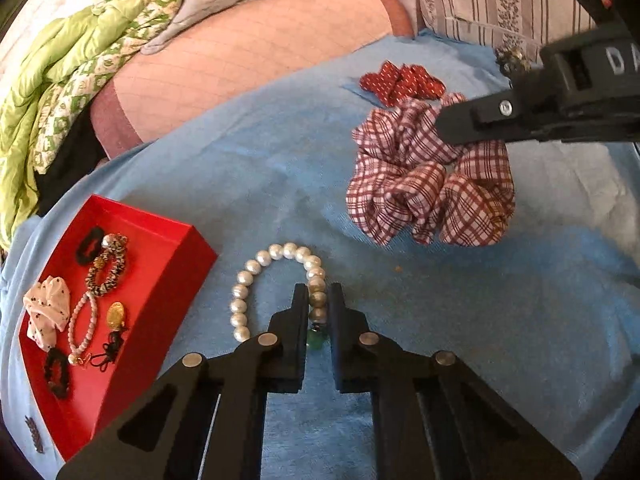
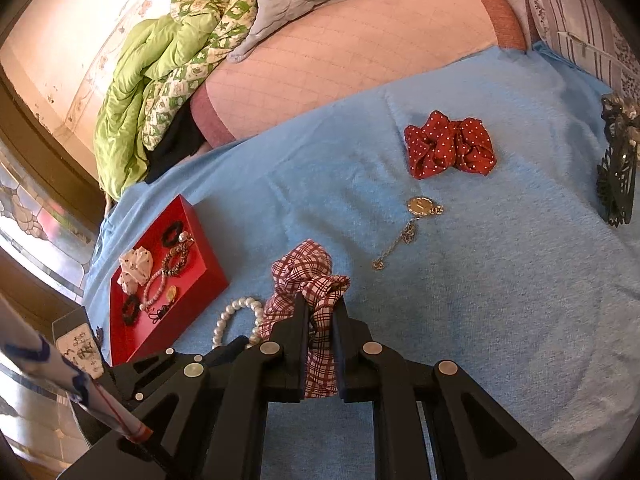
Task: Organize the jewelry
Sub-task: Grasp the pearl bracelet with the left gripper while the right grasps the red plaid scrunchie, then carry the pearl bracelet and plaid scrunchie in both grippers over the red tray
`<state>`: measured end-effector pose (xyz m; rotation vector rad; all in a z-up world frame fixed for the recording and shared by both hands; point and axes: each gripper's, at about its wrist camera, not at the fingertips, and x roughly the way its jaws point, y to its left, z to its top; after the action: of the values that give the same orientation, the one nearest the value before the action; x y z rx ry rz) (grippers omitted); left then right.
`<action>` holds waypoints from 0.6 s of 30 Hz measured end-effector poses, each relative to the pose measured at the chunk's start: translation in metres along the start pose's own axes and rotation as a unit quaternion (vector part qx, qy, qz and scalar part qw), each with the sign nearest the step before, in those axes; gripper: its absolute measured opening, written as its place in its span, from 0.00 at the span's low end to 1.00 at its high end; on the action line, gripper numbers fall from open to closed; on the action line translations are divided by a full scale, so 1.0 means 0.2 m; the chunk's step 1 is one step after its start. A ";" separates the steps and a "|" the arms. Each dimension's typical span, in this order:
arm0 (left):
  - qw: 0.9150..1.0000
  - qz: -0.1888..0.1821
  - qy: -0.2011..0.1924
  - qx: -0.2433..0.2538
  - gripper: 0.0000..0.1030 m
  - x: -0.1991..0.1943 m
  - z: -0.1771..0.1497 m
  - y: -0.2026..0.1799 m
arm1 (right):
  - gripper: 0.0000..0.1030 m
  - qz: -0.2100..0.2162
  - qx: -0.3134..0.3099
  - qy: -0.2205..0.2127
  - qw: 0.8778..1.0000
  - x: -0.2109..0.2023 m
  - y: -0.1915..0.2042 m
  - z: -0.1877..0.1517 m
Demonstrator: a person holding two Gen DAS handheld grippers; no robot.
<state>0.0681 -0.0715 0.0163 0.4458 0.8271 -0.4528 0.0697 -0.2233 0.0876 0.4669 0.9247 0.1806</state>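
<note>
Far left of the left gripper (image 1: 318, 300), the shallow red rectangular tray (image 1: 176, 280) on the blue cloth (image 1: 248, 176) holds small pieces (a white dotted scrunchie (image 1: 46, 308), bead bracelets, black hair ties, a gold pendant). Between the left jaws, pinched narrow, sits one side of the white pearl bead bracelet (image 1: 256, 264), its loop lying left of and ahead of them. The right gripper (image 2: 320, 312) is clamped on the red-and-white plaid fabric scrunchie (image 2: 304, 276); ahead and right lie a gold chain with oval pendant (image 2: 418, 206) and a red polka-dot scrunchie (image 2: 448, 146).
</note>
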 end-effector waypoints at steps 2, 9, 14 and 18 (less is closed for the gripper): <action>1.000 0.001 -0.008 -0.008 0.09 -0.03 0.01 0.03 | 0.11 0.000 -0.001 -0.002 1.000 0.00 0.01 0.00; 0.998 -0.011 -0.036 -0.047 0.09 -0.12 0.03 0.12 | 0.11 0.001 -0.002 -0.006 1.000 0.00 0.02 0.00; 0.996 -0.017 -0.059 -0.070 0.09 -0.20 0.04 0.18 | 0.11 0.005 -0.004 -0.010 1.000 0.00 0.03 0.00; 0.993 -0.021 -0.075 -0.092 0.09 -0.26 0.05 0.24 | 0.11 0.009 -0.008 -0.013 1.000 -0.01 0.05 0.00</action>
<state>0.0697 -0.0266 0.0715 0.2204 0.7263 -0.4389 0.0702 -0.2150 0.0933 0.4624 0.8931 0.1972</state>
